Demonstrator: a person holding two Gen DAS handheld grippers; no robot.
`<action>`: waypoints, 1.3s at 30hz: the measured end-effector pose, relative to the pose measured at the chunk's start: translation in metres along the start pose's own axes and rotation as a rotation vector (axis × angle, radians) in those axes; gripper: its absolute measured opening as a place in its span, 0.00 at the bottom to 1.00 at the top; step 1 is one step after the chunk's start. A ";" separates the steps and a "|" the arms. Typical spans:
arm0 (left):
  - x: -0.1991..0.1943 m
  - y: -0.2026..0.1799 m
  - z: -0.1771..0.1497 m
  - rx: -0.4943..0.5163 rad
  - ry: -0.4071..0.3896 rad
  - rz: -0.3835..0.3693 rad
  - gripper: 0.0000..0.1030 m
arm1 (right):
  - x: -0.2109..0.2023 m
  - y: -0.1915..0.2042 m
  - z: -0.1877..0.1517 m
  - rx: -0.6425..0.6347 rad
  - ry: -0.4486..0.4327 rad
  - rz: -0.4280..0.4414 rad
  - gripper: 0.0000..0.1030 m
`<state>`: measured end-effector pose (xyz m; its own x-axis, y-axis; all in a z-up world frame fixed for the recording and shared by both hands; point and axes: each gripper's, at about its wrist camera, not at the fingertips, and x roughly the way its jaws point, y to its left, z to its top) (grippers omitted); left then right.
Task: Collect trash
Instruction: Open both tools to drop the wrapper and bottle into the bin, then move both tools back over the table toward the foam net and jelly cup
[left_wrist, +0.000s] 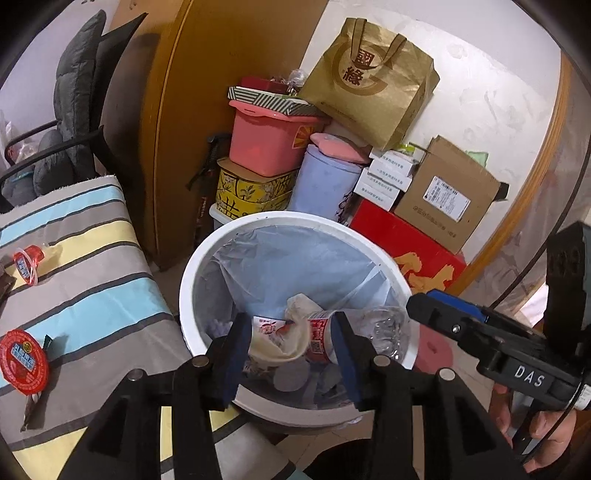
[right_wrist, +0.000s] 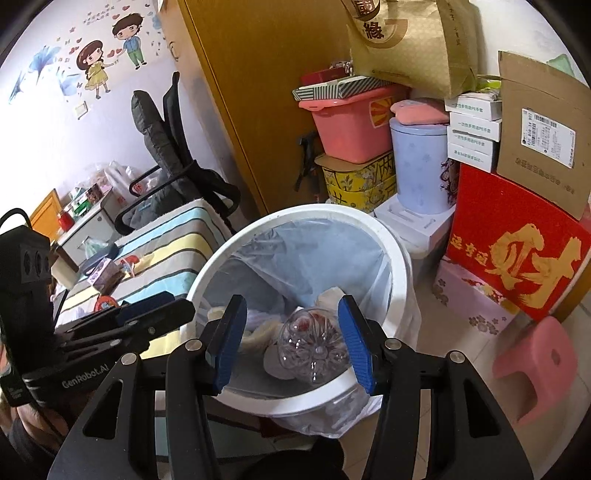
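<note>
Striped cloth (left_wrist: 85, 266) in blue, yellow and grey covers the low surface on the left, and it is where the leftover work lies: two red-lidded jelly cups (left_wrist: 23, 360), one near the front edge and one further back, with a dark wrapper (left_wrist: 35, 398) just beside the nearer cup. Next along, the white bin (left_wrist: 192, 266) with its clear liner stands on the floor against the cloth, already holding crumpled tissue (left_wrist: 295, 332), a red-labelled cup or bottle and a clear plastic bottle (right_wrist: 314, 343). Both tools hang over its mouth: the left gripper (left_wrist: 291, 354) has its fingers spread with nothing between them, and the right gripper (right_wrist: 295, 343) is likewise wide and empty, the bottle lying below it in the bin. I would judge the job partly done, with the cups and wrapper yet to fetch. Stacked boxes (right_wrist: 517, 240) crowd the right corner.
</note>
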<state>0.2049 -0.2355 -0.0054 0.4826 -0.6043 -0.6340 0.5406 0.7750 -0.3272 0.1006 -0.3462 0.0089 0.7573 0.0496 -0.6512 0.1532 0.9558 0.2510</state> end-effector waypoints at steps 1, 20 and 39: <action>-0.002 0.000 0.000 -0.001 -0.003 0.007 0.43 | 0.000 0.001 0.000 -0.001 0.000 0.001 0.52; -0.064 0.018 -0.030 -0.060 -0.028 0.091 0.43 | -0.021 0.029 -0.015 -0.075 -0.017 0.047 0.47; -0.126 0.037 -0.077 -0.096 -0.092 0.192 0.43 | -0.021 0.079 -0.035 -0.162 0.015 0.153 0.47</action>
<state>0.1103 -0.1166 0.0085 0.6340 -0.4546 -0.6256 0.3669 0.8889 -0.2741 0.0744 -0.2613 0.0171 0.7541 0.2010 -0.6253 -0.0677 0.9707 0.2304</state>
